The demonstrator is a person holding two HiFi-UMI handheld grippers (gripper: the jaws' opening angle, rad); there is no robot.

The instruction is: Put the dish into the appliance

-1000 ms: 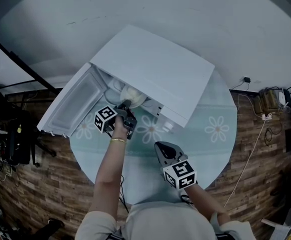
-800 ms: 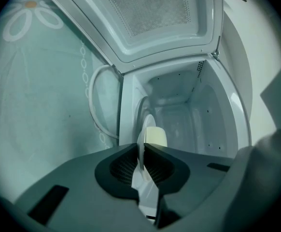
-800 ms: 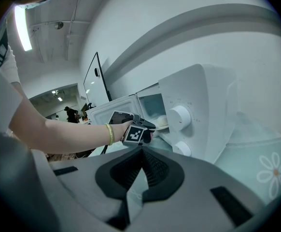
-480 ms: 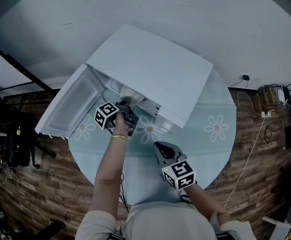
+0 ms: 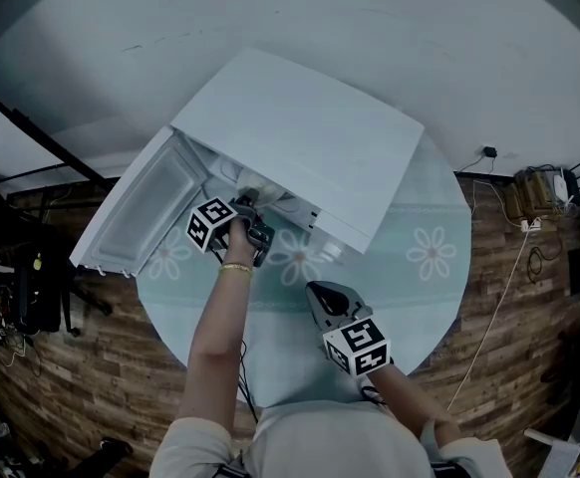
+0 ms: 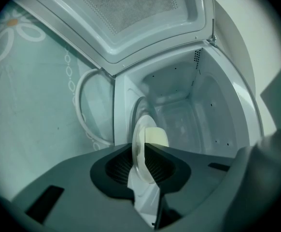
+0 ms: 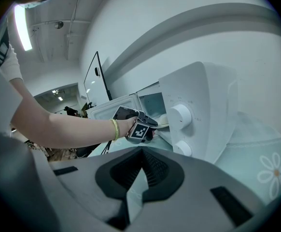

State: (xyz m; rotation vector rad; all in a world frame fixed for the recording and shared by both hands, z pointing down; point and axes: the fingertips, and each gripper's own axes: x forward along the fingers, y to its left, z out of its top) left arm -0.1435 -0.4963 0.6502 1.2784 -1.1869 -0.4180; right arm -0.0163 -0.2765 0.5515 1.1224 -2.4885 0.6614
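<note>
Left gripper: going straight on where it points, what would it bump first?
Probably the back wall inside the open appliance, and the dish it holds would touch first; depth is unclear.

The dish (image 6: 152,137), a pale cream plate, is being held on edge, its rim pinched between the jaws of the left gripper (image 6: 142,151), and is hanging right at the mouth of the appliance (image 5: 300,137). That white boxy oven is sitting with its door (image 5: 139,212) swung wide open, its white cavity (image 6: 189,110) facing the dish and two round knobs (image 7: 181,114) showing on its front.
</note>
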